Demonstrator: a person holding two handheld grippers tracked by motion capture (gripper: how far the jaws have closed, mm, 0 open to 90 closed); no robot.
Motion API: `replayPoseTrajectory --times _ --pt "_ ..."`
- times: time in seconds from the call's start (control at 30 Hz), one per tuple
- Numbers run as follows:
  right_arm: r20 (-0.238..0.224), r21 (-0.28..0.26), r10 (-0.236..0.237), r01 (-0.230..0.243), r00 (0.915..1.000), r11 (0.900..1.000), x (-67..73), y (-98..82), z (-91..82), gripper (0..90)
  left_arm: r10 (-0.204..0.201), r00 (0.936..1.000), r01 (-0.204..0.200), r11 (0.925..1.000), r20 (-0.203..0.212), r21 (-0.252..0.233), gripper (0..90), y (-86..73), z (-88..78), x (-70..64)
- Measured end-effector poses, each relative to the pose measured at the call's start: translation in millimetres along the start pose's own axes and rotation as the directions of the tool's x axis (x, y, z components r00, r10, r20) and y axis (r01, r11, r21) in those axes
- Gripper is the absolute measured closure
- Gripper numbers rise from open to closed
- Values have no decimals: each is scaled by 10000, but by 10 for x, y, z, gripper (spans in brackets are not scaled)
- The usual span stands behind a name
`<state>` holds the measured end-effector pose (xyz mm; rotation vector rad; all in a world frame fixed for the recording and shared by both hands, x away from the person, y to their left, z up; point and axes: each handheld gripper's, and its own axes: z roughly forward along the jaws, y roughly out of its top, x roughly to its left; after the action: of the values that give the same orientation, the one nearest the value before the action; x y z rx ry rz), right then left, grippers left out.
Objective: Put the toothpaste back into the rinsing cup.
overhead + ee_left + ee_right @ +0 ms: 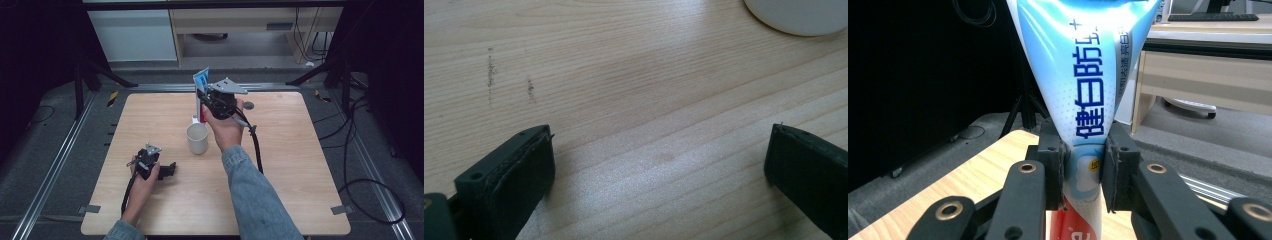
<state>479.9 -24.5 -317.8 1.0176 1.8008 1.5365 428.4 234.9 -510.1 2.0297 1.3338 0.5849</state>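
Down near the front-left corner of the wooden bench [280, 170], the person's left hand [145, 182] rests on the surface holding the left tool [167, 170]. Its jaws stand wide apart with nothing between them, and the left gripper view has them low over bare wood grain, the base of the mug just showing at the far edge.

Toward the middle of the bench stands a white mug [198, 138], upright and open at the top.

Just behind the mug, toward the far edge, the right hand [227, 127] reaches forward in a denim sleeve [257, 197] with the right tool [204, 100] raised. Its jaws are closed tight around a toothpaste tube [1088, 90], held upright. The tube is pale blue and white with dark blue lettering, red at its lower end, and its flat crimped end points upward.
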Motion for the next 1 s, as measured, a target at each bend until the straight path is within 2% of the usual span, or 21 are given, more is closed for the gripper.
replayPoseTrajectory --times 0.2,0.43,0.8,1.0 --pt "-142 221 -110 113 9998 9997 82 -149 72 738 -2 10000 2 10000 2 -4 0 1 1 0" --pt "-256 420 85 -74 9996 9991 113 -279 144 738 3 10000 -3 10000 16 9 0 1 1 1" --pt "-202 875 361 -342 9991 9956 66 -532 231 739 -29 10000 29 10000 20 2 0 2 3 0" --pt "-167 990 371 -353 9992 9945 55 -602 254 739 -9 10000 9 10000 20 20 0 2 2 1"
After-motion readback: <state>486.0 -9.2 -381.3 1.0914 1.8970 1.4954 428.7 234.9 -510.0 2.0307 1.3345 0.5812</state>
